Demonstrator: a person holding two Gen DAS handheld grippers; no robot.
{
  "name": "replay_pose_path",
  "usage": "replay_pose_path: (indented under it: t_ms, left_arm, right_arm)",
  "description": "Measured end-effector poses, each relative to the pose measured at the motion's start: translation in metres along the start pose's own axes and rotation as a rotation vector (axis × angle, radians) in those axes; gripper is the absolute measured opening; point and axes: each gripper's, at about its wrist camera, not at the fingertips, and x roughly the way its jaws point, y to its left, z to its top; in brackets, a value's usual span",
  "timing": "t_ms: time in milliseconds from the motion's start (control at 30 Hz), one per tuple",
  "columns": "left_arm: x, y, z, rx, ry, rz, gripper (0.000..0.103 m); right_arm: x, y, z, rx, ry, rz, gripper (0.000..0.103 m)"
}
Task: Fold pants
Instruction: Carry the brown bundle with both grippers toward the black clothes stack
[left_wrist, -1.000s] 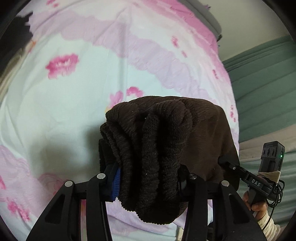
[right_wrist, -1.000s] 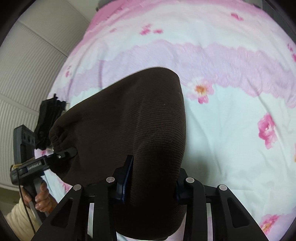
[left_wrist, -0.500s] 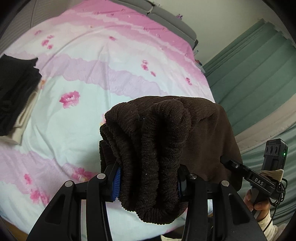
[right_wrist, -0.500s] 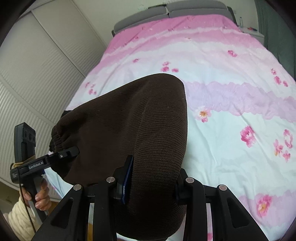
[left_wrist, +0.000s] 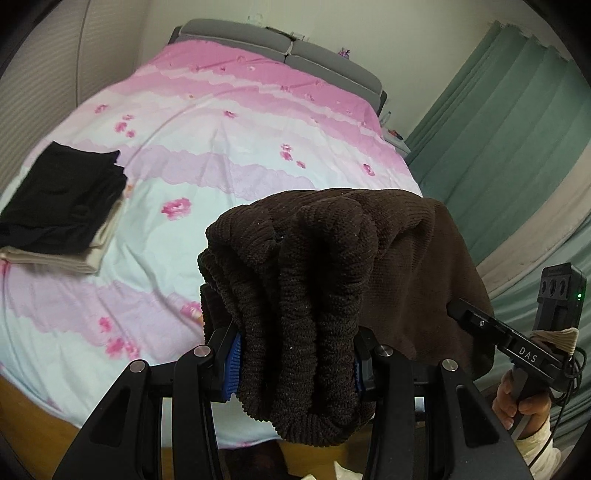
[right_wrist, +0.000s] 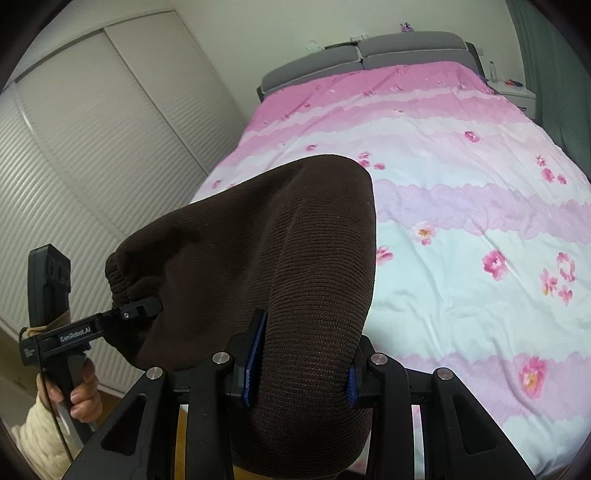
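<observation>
Dark brown corduroy pants (left_wrist: 314, 280) hang in the air between my two grippers, above the near end of the bed. My left gripper (left_wrist: 295, 362) is shut on a bunched, gathered edge of the pants. My right gripper (right_wrist: 299, 365) is shut on the other end (right_wrist: 280, 266) of the pants. The cloth stretches between them and hides both sets of fingertips. The right gripper also shows in the left wrist view (left_wrist: 469, 314), touching the cloth. The left gripper shows in the right wrist view (right_wrist: 140, 308).
A bed with a pink and pale blue flowered cover (left_wrist: 221, 147) fills both views. A stack of folded black and cream clothes (left_wrist: 62, 206) lies at its left edge. Green curtains (left_wrist: 517, 122) hang at the right, louvred wardrobe doors (right_wrist: 92, 147) at the left.
Both grippers have risen and tilted up with the pants, so the whole bed, headboard and folded stack have come into view. The grips are unchanged.
</observation>
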Motion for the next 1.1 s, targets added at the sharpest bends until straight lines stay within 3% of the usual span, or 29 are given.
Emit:
replay_pose_path:
  t_ms: [300,600,867,1100]
  left_arm:
    - [-0.055,0.015,-0.036,-0.004,-0.05,0.005,0.044]
    - [-0.095,0.096,-0.04,-0.104,-0.079,-0.053,0.044]
    - [-0.1,0.227,-0.002,-0.15,-0.035,-0.089,0.044]
    - [-0.101,0.341,0.064,-0.148,0.028,-0.075,0.044]
  right_arm:
    - [-0.029,0.039,-0.039,-0.022,-0.034,0.024,0.036]
    - [-0.023,0.098,-0.056,-0.06,-0.043,0.06,0.036]
    - [0.06,0.182,-0.044,-0.039,-0.013,0.077,0.036]
    - [0.155,0.259,-0.025,0.025,0.019,0.086,0.036]
